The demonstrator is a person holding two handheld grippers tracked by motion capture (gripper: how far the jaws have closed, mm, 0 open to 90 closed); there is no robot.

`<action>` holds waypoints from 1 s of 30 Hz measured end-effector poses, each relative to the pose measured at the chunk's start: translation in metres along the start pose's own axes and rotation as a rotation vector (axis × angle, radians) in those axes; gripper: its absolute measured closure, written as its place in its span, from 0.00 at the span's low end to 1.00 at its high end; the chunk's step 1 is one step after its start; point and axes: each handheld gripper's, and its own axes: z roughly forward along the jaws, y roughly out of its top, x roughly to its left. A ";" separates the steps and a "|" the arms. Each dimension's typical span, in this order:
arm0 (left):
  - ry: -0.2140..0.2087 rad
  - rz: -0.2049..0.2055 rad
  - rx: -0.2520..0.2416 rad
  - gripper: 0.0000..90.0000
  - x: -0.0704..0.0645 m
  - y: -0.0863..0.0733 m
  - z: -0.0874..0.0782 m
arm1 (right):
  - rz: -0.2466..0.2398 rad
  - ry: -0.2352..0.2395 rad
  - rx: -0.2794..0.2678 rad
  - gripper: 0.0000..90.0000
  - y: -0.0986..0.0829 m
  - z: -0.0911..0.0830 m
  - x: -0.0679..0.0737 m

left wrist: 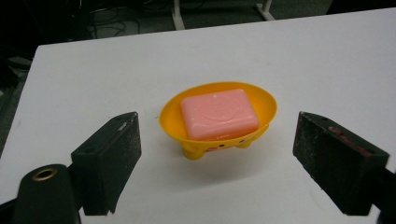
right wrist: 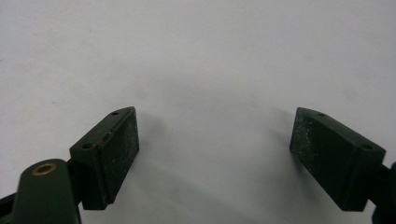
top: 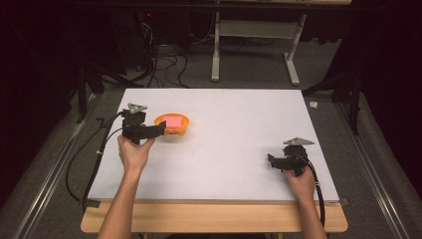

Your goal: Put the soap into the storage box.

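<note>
Pink and probably slick, the soap (left wrist: 219, 114) lies in a light, stiff-looking orange dish (left wrist: 264, 100) on the table's (top: 239, 129) left side, just ahead of the wide-open left gripper (left wrist: 217, 156), best pinched across its rim; the right gripper (right wrist: 215, 156) gapes empty.

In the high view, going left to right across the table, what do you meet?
Left gripper → orange dish holding pink soap → bare white table → right gripper.
</note>
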 end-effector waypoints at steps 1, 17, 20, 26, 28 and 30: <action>0.000 -0.001 -0.001 0.18 0.000 -0.001 -0.001 | -0.001 0.000 0.001 0.18 0.000 0.000 0.000; -0.004 0.013 -0.022 0.18 -0.001 -0.011 -0.021 | 0.000 0.000 0.000 0.18 0.000 0.000 0.000; -0.004 0.010 -0.023 0.18 -0.001 -0.015 -0.023 | 0.000 0.000 0.000 0.18 0.000 0.000 0.000; 0.002 0.008 -0.026 0.18 0.000 -0.022 -0.027 | 0.000 0.000 0.000 0.18 0.000 0.000 0.000; 0.002 0.006 -0.024 0.18 0.001 -0.024 -0.028 | 0.000 0.000 0.000 0.18 0.000 0.000 0.000; 0.002 0.004 -0.026 0.18 0.001 -0.026 -0.028 | 0.000 0.000 0.000 0.18 0.000 0.000 0.000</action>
